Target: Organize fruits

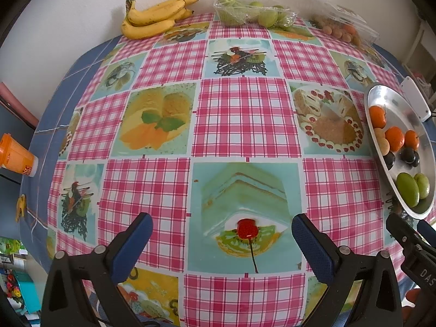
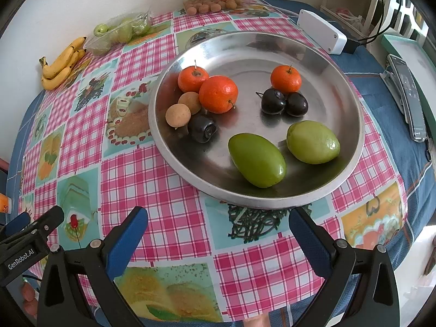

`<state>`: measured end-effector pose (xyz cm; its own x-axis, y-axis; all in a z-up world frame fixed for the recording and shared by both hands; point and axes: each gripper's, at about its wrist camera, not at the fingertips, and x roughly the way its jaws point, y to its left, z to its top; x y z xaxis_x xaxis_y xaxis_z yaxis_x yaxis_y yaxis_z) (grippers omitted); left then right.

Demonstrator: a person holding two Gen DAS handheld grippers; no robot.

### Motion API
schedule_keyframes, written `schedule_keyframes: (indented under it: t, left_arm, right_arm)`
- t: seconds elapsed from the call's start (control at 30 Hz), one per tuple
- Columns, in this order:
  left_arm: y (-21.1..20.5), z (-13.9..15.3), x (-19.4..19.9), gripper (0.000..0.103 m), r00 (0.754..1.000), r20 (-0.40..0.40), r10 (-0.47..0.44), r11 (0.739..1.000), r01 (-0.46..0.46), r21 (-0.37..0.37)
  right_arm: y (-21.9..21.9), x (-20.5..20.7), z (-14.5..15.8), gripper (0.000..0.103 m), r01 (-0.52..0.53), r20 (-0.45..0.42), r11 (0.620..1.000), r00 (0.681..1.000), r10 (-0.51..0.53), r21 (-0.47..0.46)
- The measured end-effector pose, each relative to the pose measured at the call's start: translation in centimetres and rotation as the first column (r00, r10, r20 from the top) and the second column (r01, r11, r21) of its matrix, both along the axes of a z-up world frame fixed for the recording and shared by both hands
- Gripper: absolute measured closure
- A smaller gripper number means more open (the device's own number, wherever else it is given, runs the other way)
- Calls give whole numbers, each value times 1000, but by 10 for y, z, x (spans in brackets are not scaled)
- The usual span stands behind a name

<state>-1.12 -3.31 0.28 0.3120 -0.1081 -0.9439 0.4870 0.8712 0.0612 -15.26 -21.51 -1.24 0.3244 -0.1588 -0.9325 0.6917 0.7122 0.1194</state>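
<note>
We hold both grippers low over the near edge of the table, each with its blue-padded fingers spread wide and nothing between them. The left gripper (image 1: 222, 242) hovers above the checked tablecloth (image 1: 245, 117), over a printed cake slice with a cherry. The right gripper (image 2: 218, 234) sits just near of the metal plate (image 2: 245, 46), which lies toward the right side of the table.

On the plate we see three small oranges: two touching at the far left (image 2: 193, 78) (image 2: 218, 94) and one apart at the far right (image 2: 285, 78). Two tan longans (image 2: 178, 115) (image 2: 190, 102) rest against the left oranges, with one dark plum (image 2: 202, 128) just near of them. Two more dark plums (image 2: 273, 101) (image 2: 297, 104) touch each other below the right orange. Two green fruits lie at the near side, one at the centre (image 2: 257, 159) and one to its right (image 2: 312, 141), slightly apart.

Along the far edge, by the wall, a bunch of bananas (image 1: 155, 17) lies at the left, a clear plastic tray of green fruits (image 1: 253, 12) sits in the middle, and an open clear clamshell of longans (image 1: 343, 27) stands to the right. A white box (image 2: 321, 31) rests beyond the plate, and a phone (image 2: 408, 95) lies at the far right. An orange cup (image 1: 16, 158) stands off the left edge.
</note>
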Motion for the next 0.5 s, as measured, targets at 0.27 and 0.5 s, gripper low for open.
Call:
schedule_keyframes:
  t: [0.27,0.5]
  left_arm:
    - [0,-1,0,0,1000,-1,0,1000,0,0]
    - [0,4,-3,0,1000,4,-5,1000,5,-7]
  right_arm:
    - [1,-1,1,0,-1,1,1000,1000,1,-2]
    - [2,-1,3,0,-1,2,1000,1000,1,-3]
